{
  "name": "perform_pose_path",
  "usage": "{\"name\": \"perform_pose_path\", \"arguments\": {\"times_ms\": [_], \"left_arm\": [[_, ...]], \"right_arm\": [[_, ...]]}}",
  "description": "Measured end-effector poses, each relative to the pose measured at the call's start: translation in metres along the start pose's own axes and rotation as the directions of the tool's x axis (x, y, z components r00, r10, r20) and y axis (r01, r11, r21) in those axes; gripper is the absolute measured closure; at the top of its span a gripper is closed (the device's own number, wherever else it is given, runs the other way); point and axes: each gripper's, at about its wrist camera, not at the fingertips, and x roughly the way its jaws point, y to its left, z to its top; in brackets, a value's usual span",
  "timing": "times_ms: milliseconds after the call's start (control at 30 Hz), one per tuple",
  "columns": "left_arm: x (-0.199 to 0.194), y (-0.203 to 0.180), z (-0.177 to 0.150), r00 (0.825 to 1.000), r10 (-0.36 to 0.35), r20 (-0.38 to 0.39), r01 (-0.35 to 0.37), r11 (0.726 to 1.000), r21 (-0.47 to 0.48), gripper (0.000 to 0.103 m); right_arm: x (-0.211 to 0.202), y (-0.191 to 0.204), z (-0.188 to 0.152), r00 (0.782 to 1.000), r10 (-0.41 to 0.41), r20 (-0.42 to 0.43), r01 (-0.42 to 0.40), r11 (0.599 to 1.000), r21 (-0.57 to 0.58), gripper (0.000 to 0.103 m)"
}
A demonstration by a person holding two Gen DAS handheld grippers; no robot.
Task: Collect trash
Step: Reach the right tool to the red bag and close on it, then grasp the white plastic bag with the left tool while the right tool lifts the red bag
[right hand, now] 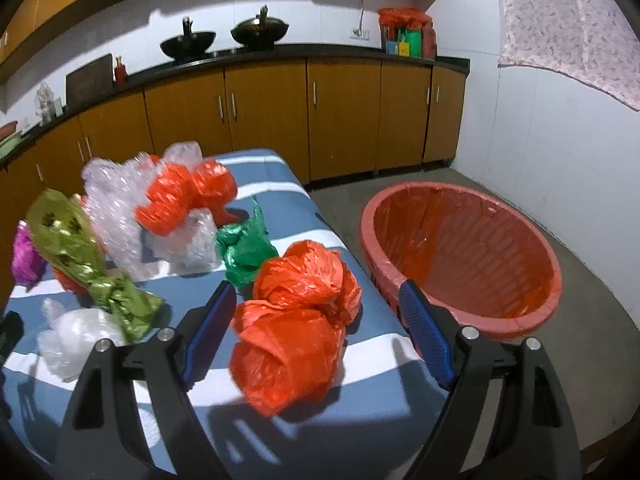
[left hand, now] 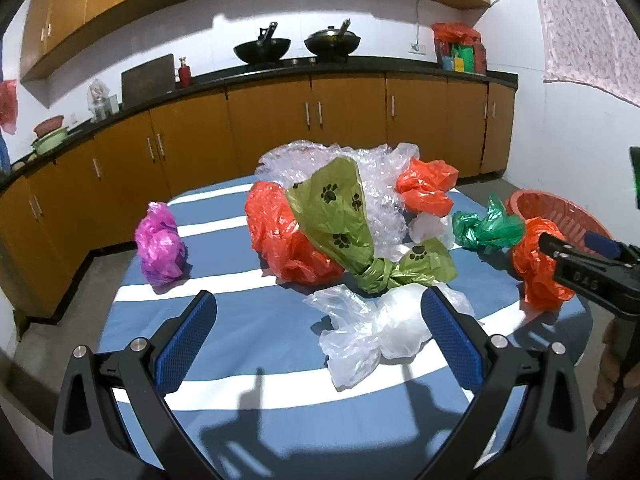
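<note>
Crumpled plastic bags lie on a blue-and-white striped table (left hand: 248, 320). My left gripper (left hand: 318, 312) is open above the table, with a clear bag (left hand: 372, 332) just ahead by its right finger. Beyond lie an olive paw-print bag (left hand: 344, 224), an orange bag (left hand: 280, 236), bubble wrap (left hand: 376, 184), a purple bag (left hand: 160, 246) and a green bag (left hand: 486, 230). My right gripper (right hand: 316, 324) is open, its fingers on either side of an orange bag (right hand: 296, 324) at the table's right edge. It also shows in the left wrist view (left hand: 538, 268). A red basket (right hand: 464, 256) stands on the floor to the right.
Wooden cabinets (left hand: 280, 120) with a black counter run behind the table. Two woks (left hand: 262, 50) sit on the counter. A white wall (right hand: 560, 140) is to the right of the basket. Grey floor (right hand: 344, 196) lies between the table and the cabinets.
</note>
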Motion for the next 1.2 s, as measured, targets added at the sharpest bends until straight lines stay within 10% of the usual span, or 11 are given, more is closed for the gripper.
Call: {"name": "perform_pose_path", "arguments": {"times_ms": [133,467,867,1200], "left_arm": [[0.011,-0.003,0.003,1.000,-0.022,-0.011,0.022,1.000,0.007,0.002],[0.036,-0.022,0.001,0.996,-0.071,-0.062,0.075,0.995,0.059,0.002],[0.054,-0.030,-0.007,0.971,-0.174,-0.163,0.185,0.981,0.053,0.007],[0.056,-0.032,-0.014,0.935,-0.280,-0.217,0.287,0.958,0.000,0.055]], "right_arm": [[0.017,0.003,-0.001,1.000,0.002,-0.026,-0.002,1.000,-0.011,0.022],[0.022,-0.004,-0.002,0.997,0.058,-0.049,-0.058,0.998,0.012,0.060],[0.005,-0.017,-0.008,0.995,0.086,-0.048,-0.083,0.995,0.058,0.063],[-0.009,-0.018,-0.008,0.996,0.089,-0.030,-0.088,0.995,0.054,0.063]]}}
